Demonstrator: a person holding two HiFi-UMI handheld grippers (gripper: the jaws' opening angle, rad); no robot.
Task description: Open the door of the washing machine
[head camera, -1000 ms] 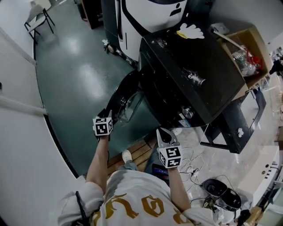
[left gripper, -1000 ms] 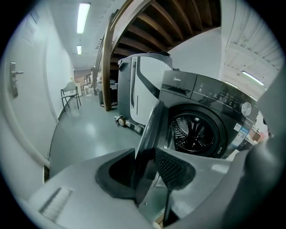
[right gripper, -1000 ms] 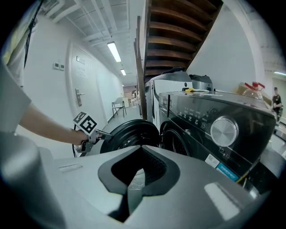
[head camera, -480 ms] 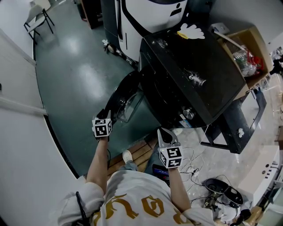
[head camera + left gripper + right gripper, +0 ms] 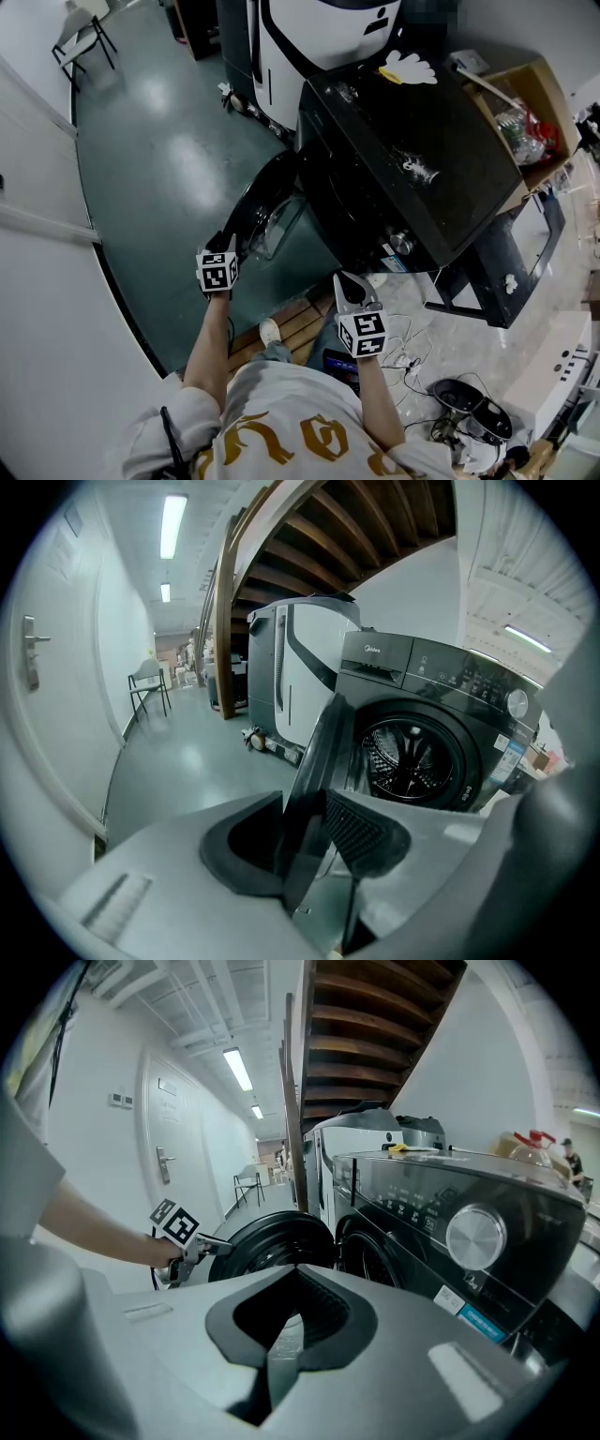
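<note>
The round dark glass-fronted door [image 5: 255, 202] of the black front-loading washing machine [image 5: 412, 159] stands swung well open. Its edge is clamped between the jaws of the left gripper [image 5: 314, 841]. The jaws of the right gripper [image 5: 281, 1344] are together, with nothing between them. The opening step is judged nearly done, and next only a release of the door is needed.

Glossy black door [image 5: 314, 761]; smooth, shiny floor [image 5: 169, 159].

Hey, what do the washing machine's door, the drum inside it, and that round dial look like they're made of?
Door: probably a glossy dark plastic ring around a clear glass or plastic bowl; the ring shines and the bowl shows through. Drum: likely metal, judging by its bright, ribbed wall. Dial: silvery satin finish, either metal or metallised plastic; the look can't settle which.
</note>
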